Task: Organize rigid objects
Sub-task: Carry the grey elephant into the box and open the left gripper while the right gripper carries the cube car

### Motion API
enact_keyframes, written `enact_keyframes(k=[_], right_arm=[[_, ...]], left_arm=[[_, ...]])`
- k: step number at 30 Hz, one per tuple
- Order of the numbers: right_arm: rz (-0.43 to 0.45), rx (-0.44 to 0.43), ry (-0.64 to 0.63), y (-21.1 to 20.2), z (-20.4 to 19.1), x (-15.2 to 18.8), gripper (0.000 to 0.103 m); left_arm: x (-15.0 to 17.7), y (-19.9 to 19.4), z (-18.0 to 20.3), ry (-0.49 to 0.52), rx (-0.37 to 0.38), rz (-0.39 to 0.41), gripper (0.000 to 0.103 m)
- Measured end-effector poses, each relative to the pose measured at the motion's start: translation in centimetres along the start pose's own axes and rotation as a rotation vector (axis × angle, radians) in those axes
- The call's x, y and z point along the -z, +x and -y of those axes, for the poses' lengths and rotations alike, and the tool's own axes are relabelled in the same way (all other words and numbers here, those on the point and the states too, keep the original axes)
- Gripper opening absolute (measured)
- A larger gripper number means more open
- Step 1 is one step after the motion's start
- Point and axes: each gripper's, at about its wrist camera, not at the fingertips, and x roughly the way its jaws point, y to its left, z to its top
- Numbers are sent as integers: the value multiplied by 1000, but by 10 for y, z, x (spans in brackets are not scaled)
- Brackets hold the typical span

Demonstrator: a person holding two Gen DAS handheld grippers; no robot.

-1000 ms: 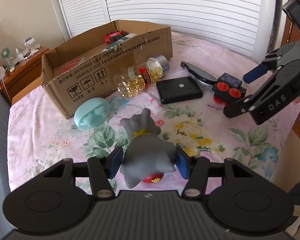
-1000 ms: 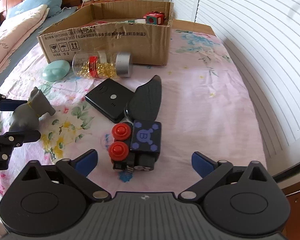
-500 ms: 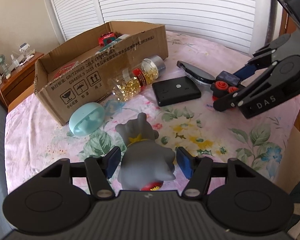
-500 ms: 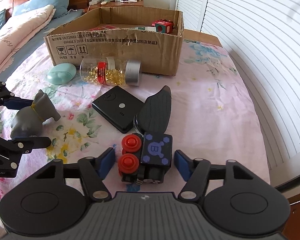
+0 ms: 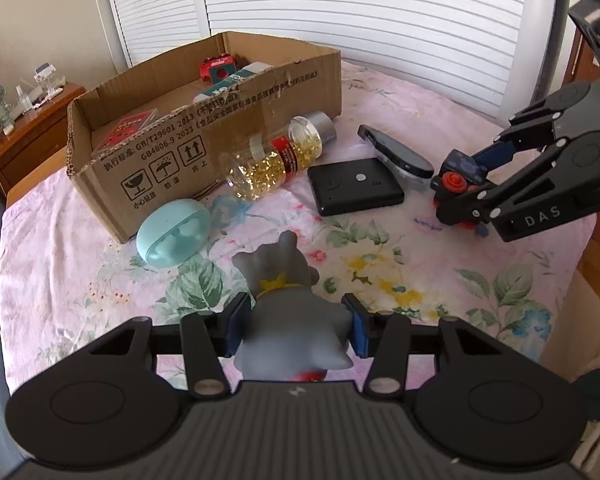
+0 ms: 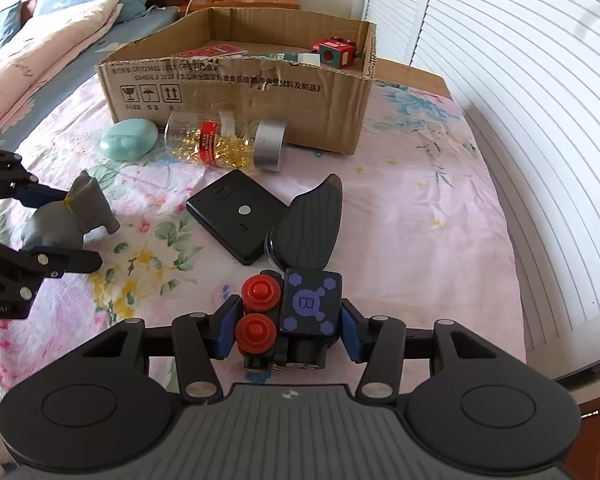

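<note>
Both grippers have closed since a second ago: the right gripper (image 6: 289, 329), then spread wide around the black toy block with two red knobs (image 6: 290, 314), now clamps it between its blue pads, and the left gripper (image 5: 294, 328) has tightened on the grey animal figurine (image 5: 290, 312). Both toys sit on the floral bedsheet (image 6: 400, 216). Ahead of the toy block lie a dark paddle-shaped object (image 6: 310, 226) and a black flat case (image 6: 240, 214), touching each other. A capsule bottle (image 6: 224, 144) lies on its side against the cardboard box (image 6: 236, 92), with a mint-green egg-shaped case (image 6: 129, 139) just beside it. Inside the box rest a red cube toy (image 6: 334, 53) and a red booklet (image 6: 216, 51).
</note>
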Motion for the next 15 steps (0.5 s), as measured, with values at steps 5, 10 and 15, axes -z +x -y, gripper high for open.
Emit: enact_keyframes(k=[5, 10, 15], right_arm=[[-13, -23, -18, -10, 4, -2, 56], [-11, -26, -62, -21, 4, -6, 56], [-7, -59, -94, -31, 5, -18, 56]], left_arm=[[-3, -8, -5, -20, 27, -9, 49], [-8, -17, -9, -38, 50, -18, 49], [-23, -28, -17, -51, 66, -17, 49]])
